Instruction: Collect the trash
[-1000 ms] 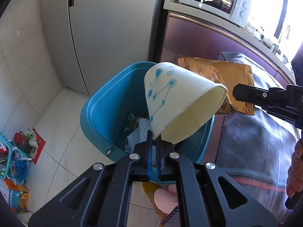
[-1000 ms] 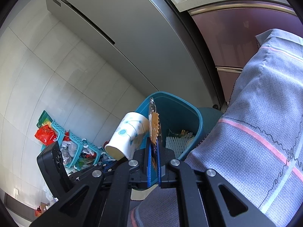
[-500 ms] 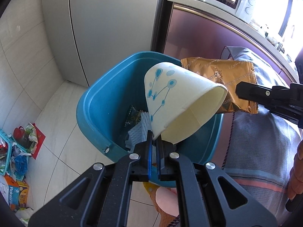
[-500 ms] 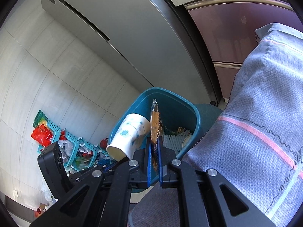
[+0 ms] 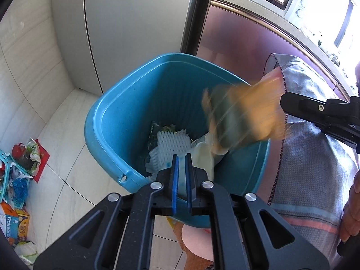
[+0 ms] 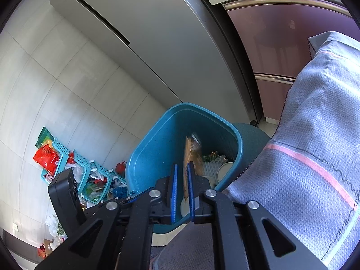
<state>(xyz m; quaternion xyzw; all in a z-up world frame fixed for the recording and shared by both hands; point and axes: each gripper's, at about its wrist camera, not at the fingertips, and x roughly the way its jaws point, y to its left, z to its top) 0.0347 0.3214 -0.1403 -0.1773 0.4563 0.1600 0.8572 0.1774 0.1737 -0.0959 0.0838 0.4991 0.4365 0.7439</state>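
Your left gripper tilts steeply over the blue bin, jaws slightly apart and empty. Your right gripper angles down too, jaws just opening, the orange wrapper loose between them.

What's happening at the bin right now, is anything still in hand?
A person with two handheld grippers is dumping trash into the blue bin. The left gripper is slightly open over the bin with nothing between its fingers; a white paper cup lies inside beside white foam netting. The orange snack packet is motion-blurred, slipping loose from the right gripper's parted fingers toward the bin.
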